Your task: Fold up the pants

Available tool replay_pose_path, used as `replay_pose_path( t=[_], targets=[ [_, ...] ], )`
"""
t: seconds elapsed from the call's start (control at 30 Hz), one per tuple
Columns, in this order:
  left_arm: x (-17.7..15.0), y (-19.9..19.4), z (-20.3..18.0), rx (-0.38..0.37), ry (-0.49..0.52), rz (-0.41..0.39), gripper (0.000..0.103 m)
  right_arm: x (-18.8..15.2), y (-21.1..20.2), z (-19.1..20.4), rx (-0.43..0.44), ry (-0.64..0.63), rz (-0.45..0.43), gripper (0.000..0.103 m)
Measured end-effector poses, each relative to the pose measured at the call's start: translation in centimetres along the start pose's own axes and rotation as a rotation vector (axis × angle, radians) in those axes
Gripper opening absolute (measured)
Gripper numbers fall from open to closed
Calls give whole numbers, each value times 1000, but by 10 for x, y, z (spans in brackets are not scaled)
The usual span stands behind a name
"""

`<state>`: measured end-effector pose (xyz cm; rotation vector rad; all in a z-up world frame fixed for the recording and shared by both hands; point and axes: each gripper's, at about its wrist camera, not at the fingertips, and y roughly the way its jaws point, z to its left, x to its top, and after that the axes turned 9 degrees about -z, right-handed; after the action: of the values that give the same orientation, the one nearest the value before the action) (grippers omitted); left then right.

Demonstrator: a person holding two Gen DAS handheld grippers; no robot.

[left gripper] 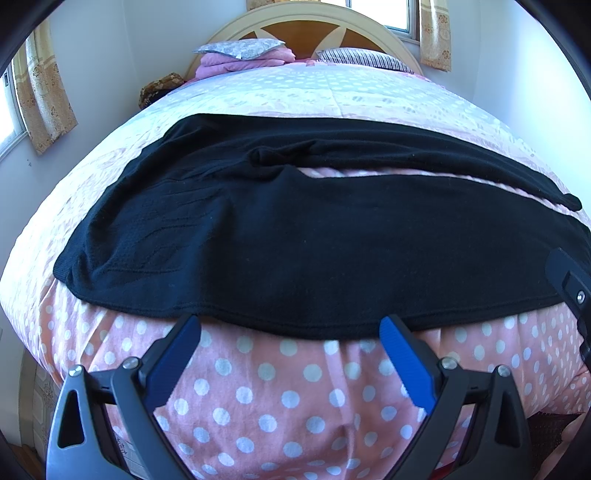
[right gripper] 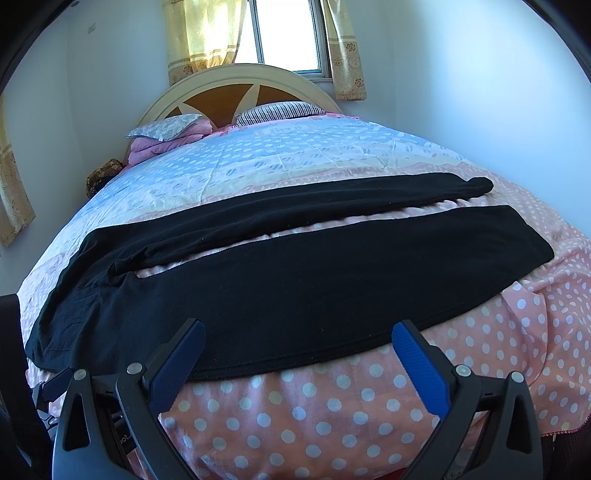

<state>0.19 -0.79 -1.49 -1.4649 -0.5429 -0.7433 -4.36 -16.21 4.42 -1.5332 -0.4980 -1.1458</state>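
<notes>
Black pants [left gripper: 295,251] lie spread flat across the foot of the bed, waist at the left, both legs running to the right with a strip of bedspread between them. They also show in the right wrist view [right gripper: 314,280]. My left gripper [left gripper: 290,325] is open and empty, its blue pads just short of the near leg's front edge. My right gripper [right gripper: 299,330] is open and empty, hovering at the same near edge, further right. Part of the right gripper [left gripper: 570,284] shows at the right edge of the left wrist view.
The bed has a pink polka-dot bedspread [left gripper: 288,387] that hangs over the front edge. Pillows and folded pink bedding [left gripper: 243,55] lie by the arched headboard [right gripper: 236,88]. Curtained windows [right gripper: 284,33] and white walls stand behind and to the left.
</notes>
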Motion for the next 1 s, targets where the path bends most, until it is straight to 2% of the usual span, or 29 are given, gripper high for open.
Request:
replay_pose_path(
  t=[0.3,0.4,0.57,0.73,0.83,0.87,0.93,1.0],
  targets=[
    [0,0,1,-9,30,-12,100,-2,4,0,9,-9,6,102],
    [6,0,13,5,50,-28,100,0,10,-2,19,-22,16,102],
    [29,8,67,-54,7,1,100,14,28,-5,76,-47,41,102],
    [75,20,136,-21,-64,-4,99,36,46,4,183,-114,58,100],
    [111,40,175,-5,-86,-34,92,52,57,19,262,-158,73,75],
    [120,50,184,-6,-87,-29,87,57,64,28,287,-182,92,72],
    [137,76,201,7,-97,1,76,63,71,39,302,-207,99,72],
    [150,110,218,32,-105,46,58,67,80,53,314,-229,105,72]
  ],
)
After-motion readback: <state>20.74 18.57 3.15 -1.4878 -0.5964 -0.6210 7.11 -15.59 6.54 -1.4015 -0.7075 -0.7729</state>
